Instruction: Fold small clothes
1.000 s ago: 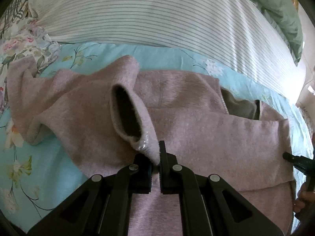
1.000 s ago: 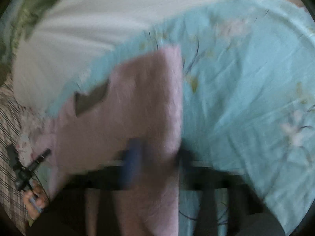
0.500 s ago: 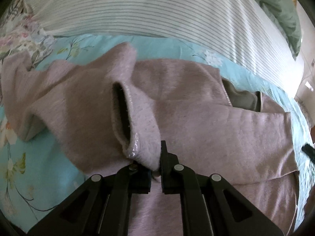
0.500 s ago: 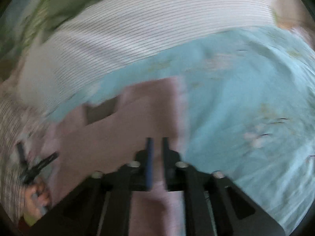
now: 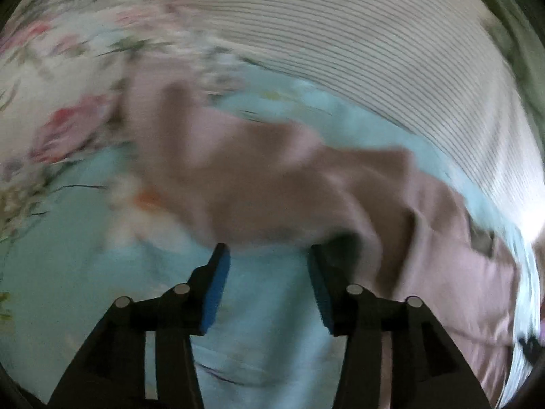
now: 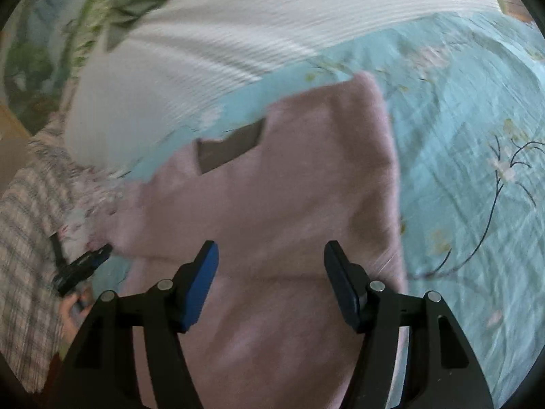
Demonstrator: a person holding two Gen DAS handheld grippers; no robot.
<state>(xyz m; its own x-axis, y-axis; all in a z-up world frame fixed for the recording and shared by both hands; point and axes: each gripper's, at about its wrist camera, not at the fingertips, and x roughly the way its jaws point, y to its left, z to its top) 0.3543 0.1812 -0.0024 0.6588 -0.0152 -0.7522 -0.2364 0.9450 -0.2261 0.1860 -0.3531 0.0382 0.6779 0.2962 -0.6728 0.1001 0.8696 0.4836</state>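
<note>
A small pink fleece top [image 6: 272,197] lies spread on the light blue floral bedsheet [image 6: 477,170], with its grey neck opening [image 6: 231,146] at the far edge. In the blurred left wrist view the top [image 5: 289,184] lies ahead and to the right. My left gripper [image 5: 267,266] is open and empty, just short of the top's near edge, over bare sheet [image 5: 265,334]. My right gripper [image 6: 270,266] is open and empty, hovering over the top's body. The left gripper also shows in the right wrist view [image 6: 83,266], at the top's left side.
A white striped pillow [image 5: 374,51] lies beyond the top; it shows in the right wrist view too [image 6: 204,54]. Green bedding [image 6: 85,17] is behind it. A floral cloth [image 5: 61,85] lies at the left. A plaid fabric [image 6: 27,238] is at the far left.
My left gripper has let go of the sleeve cuff, opened and swung left over bare sheet. My right gripper has opened from shut and sits over the top's body.
</note>
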